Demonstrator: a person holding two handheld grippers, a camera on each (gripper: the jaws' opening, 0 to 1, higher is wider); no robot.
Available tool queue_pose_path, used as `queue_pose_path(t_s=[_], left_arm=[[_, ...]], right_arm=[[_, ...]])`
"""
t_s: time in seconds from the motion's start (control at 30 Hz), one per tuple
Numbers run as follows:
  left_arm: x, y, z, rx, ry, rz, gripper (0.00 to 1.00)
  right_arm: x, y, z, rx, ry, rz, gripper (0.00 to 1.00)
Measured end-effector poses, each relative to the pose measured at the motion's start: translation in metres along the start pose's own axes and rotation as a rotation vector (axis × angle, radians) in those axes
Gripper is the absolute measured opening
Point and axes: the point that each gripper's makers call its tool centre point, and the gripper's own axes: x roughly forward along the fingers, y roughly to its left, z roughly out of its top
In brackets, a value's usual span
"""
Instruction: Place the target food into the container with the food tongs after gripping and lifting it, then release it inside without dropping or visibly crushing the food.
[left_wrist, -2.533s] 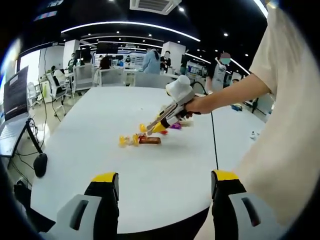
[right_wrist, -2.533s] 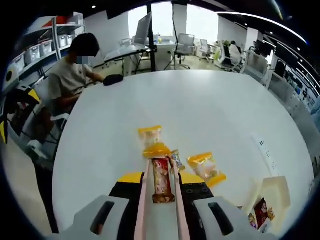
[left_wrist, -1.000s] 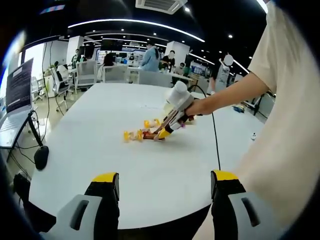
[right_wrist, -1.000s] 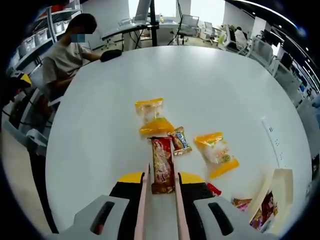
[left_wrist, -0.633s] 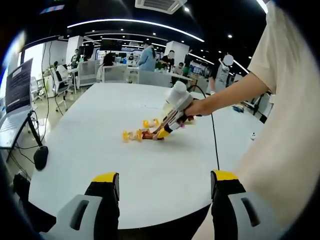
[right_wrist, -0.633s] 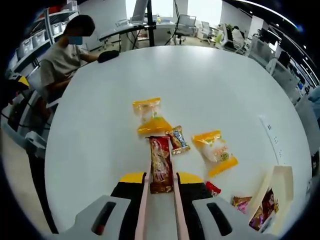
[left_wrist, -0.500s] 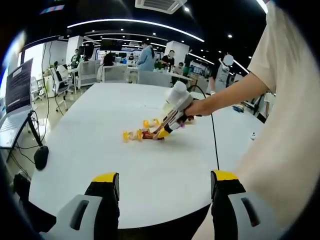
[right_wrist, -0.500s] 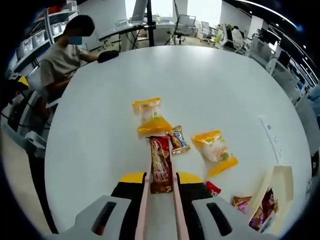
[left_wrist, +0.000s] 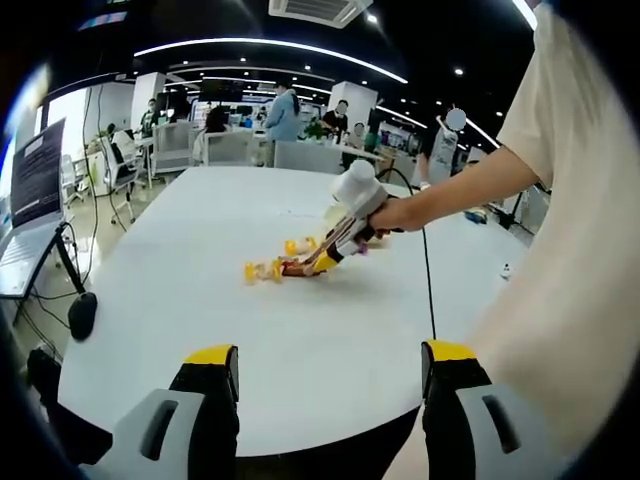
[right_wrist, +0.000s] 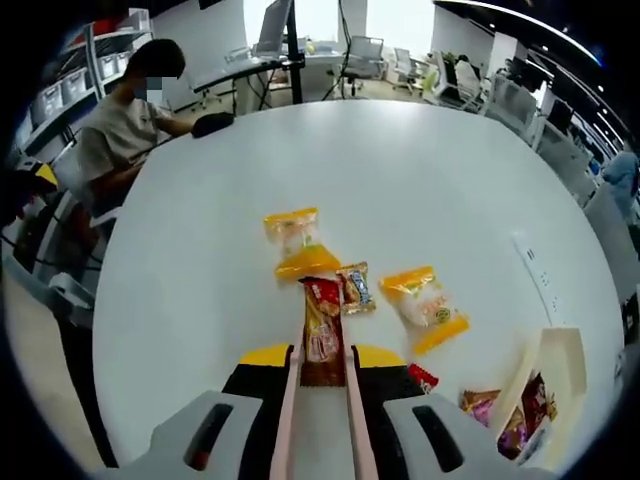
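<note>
Lifted since a second ago: the long red-and-brown foil snack bar (right_wrist: 322, 338), which now sits higher above the white round table (right_wrist: 420, 190) with the table items looking smaller beneath it.

Right gripper (right_wrist: 320, 372): your jaws are closed on the pale pink food tongs (right_wrist: 288, 410), whose two blades pinch the bar's near end; the far end juts forward, unsupported.

Left gripper (left_wrist: 325, 385): jaws wide apart, holding nothing, hanging at the table's near edge.

Loose stock on the table: two yellow-orange snack packets (right_wrist: 290, 229), a larger orange pouch (right_wrist: 423, 303), a small blue-and-gold wrapper (right_wrist: 354, 288).

Destination: the cream open cardboard box (right_wrist: 552, 385) at the lower right of the right gripper view, with some wrapped items already inside.

Handling advice: keep the squeeze even, swing across level so the bar cannot pivot out, and lower it well inside the box walls before you ease the tongs open.
</note>
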Motion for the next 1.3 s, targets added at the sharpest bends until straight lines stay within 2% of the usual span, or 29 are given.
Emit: queue_pose_path(t_s=[0.33, 0.83, 1.2, 1.3], left_arm=[[0.003, -0.004, 0.005, 0.018, -0.006, -0.013, 0.74], [0.011, -0.018, 0.012, 0.045, -0.015, -0.046, 0.74], [0.018, -0.029, 0.017, 0.069, -0.018, -0.065, 0.74], [0.022, -0.036, 0.016, 0.076, -0.014, -0.083, 0.74]], right_arm=[[-0.014, -0.003, -0.001, -0.001, -0.016, -0.016, 0.21], [-0.045, -0.020, 0.004, -0.010, -0.066, -0.066, 0.21], [-0.070, -0.045, 0.007, 0.009, -0.114, -0.125, 0.21], [-0.083, -0.060, 0.005, 0.030, -0.136, -0.161, 0.21]])
